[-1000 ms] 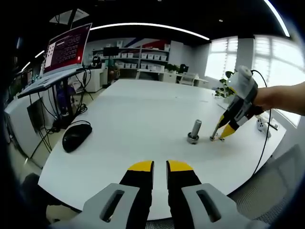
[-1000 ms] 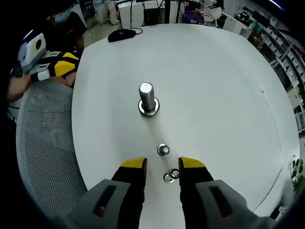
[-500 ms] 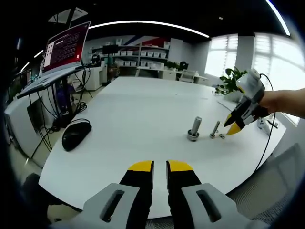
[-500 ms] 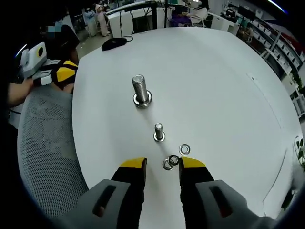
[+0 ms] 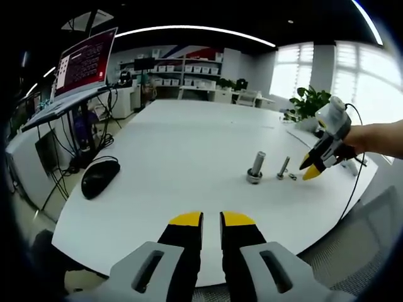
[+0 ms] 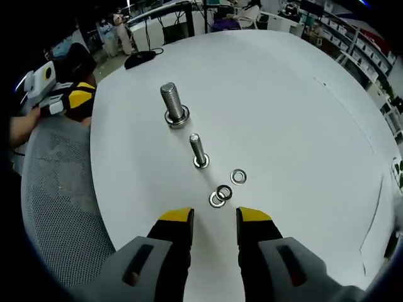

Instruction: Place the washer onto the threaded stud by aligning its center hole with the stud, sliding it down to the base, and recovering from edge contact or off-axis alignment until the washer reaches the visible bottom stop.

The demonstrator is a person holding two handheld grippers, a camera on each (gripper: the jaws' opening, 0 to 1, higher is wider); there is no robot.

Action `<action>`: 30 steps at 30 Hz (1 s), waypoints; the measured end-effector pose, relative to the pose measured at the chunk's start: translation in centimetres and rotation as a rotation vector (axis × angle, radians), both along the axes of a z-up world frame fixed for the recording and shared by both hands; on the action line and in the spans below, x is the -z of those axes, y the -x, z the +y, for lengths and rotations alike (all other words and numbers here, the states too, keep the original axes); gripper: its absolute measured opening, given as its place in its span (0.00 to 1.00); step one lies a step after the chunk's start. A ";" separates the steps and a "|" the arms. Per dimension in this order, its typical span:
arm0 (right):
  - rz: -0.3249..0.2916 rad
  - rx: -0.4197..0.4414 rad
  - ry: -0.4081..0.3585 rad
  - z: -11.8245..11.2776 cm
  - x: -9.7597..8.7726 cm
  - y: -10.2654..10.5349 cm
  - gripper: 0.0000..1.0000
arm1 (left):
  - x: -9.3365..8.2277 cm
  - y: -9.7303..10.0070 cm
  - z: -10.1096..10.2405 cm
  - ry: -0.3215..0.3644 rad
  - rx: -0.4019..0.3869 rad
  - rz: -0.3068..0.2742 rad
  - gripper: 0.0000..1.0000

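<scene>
On the white table stand two upright threaded studs: a thick one and a thinner one. Three washers lie loose just in front of the thin stud: two touching or overlapping and one apart. My right gripper hovers above the table edge short of the washers, open, with nothing between its jaws; it also shows in the left gripper view. My left gripper sits near the table's front edge, jaws nearly closed and empty, also seen from the right.
A black mouse lies at the table's left side. A laptop on a stand with cables sits beyond it. A grey mesh chair is beside the table edge. Shelving and a plant line the room's far side.
The right gripper has drawn back and up from the studs and washers; it sat low beside the thin stud, now it hovers off the table edge. The left gripper is unmoved.
</scene>
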State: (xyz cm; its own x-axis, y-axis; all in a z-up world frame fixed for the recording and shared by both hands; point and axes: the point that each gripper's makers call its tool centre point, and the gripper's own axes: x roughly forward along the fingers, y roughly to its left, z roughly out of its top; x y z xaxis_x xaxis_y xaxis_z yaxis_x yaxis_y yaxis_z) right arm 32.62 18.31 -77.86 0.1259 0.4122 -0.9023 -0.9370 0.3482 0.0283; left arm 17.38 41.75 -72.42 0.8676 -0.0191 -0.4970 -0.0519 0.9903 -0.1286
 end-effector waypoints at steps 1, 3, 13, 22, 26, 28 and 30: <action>0.002 0.002 0.000 0.0 0.1 0.0 0.29 | 0.0 0.0 0.0 0.000 0.000 0.001 0.08; 0.003 0.002 0.002 0.0 0.1 0.1 0.29 | 0.0 0.0 -0.1 -0.004 0.002 0.000 0.08; -0.002 -0.005 -0.004 0.6 -0.7 -0.4 0.29 | -0.5 -0.1 -0.9 0.011 0.020 -0.011 0.15; -0.012 0.003 -0.007 0.3 -1.1 -1.5 0.29 | -0.8 0.0 -1.3 0.018 0.035 -0.009 0.18; -0.007 0.011 -0.003 0.2 -0.9 -1.6 0.29 | -1.3 0.0 -1.5 0.018 0.044 -0.012 0.19; -0.002 0.005 0.006 0.2 -0.7 -1.4 0.29 | -1.5 0.1 -1.7 0.017 0.050 -0.013 0.19; 0.000 0.003 0.012 0.2 -0.6 -1.4 0.29 | -1.7 0.2 -1.8 0.014 0.048 -0.021 0.19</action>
